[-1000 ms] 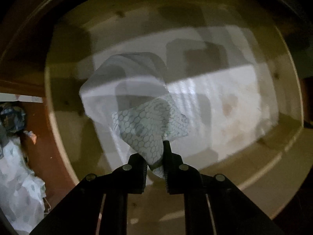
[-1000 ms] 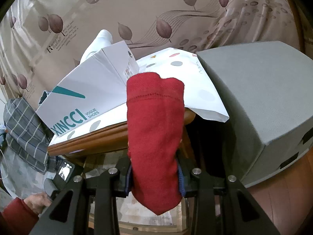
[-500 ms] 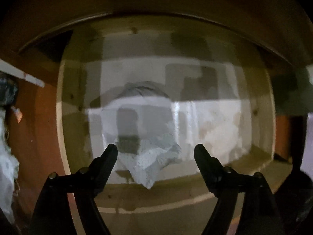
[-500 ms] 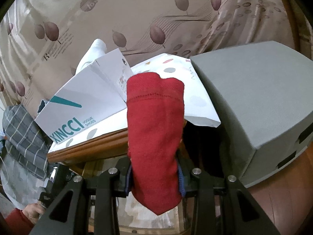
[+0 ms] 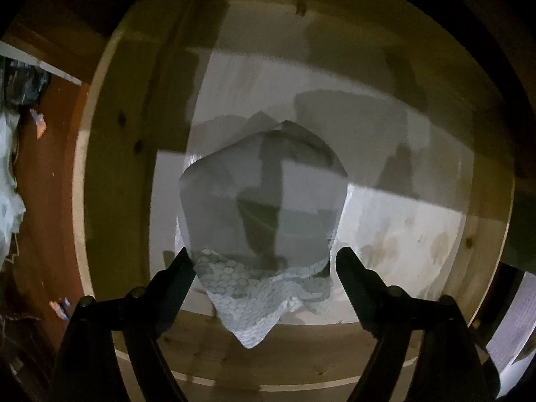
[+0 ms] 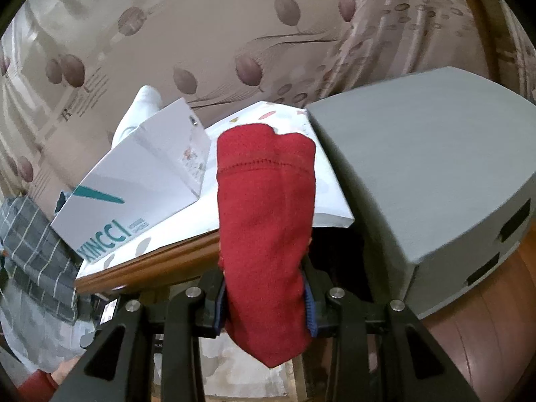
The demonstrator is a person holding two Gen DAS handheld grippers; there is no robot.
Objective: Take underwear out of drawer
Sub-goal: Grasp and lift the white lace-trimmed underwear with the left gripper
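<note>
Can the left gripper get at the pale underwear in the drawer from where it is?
Probably yes: the left gripper, jaws opening, points down at the pale underwear in the drawer, with nothing between them.

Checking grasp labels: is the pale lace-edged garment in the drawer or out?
In. The pale garment lies on the drawer floor, inside its wooden walls; the left tool is opening, fingers clear of the fabric.

Red underwear; white honeycomb-print underwear.
</note>
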